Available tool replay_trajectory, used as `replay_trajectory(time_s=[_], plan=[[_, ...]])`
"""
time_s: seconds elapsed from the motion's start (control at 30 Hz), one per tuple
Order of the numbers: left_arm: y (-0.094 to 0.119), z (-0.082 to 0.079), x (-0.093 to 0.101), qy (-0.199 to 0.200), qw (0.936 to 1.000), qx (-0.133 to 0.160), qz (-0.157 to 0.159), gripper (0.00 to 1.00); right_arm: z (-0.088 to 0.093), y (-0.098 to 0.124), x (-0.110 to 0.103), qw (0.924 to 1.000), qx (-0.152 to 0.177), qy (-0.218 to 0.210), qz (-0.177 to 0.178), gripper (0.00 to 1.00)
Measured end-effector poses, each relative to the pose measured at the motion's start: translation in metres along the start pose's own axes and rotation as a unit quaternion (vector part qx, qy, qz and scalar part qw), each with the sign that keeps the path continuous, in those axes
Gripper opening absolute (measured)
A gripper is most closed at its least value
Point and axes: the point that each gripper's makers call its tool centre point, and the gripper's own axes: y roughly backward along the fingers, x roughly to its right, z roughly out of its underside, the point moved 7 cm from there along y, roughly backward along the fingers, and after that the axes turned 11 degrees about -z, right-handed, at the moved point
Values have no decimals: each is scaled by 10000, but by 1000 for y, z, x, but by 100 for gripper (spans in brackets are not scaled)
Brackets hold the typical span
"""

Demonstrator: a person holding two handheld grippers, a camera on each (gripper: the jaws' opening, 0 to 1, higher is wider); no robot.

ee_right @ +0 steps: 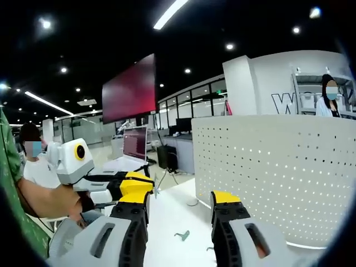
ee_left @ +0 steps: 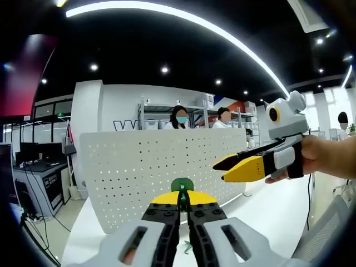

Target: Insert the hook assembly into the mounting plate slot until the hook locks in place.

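In the left gripper view my left gripper (ee_left: 181, 196) is shut on a small green hook (ee_left: 181, 184) that sticks up past its yellow tips. The white perforated mounting plate (ee_left: 150, 167) stands upright just beyond it on the white table. My right gripper (ee_left: 229, 168) comes in from the right, held by a hand, near the plate's right end. In the right gripper view my right gripper (ee_right: 181, 199) is open with nothing between its jaws, and the plate (ee_right: 278, 167) stands to its right. The left gripper (ee_right: 136, 183) shows at the left. A small green piece (ee_right: 182, 236) lies on the table below.
The white table (ee_left: 278, 217) runs on to the right of the plate. Desks with monitors (ee_left: 33, 153) stand at the left, a large red screen (ee_right: 130, 89) hangs behind, and shelving (ee_left: 194, 114) with seated people is at the back. Another person (ee_right: 33, 161) sits at the left.
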Motion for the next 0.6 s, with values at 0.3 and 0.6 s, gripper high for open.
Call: replay_trajectory(time_s=[0.3,0.6], plan=[[0,0,-5,49,10000,8,-82,3,2,8,3,9999,-23,-42,128,74],[-2,-1,-13,48,9998,-10,-174,3,-1,23,2,9992,5,332,239,90]])
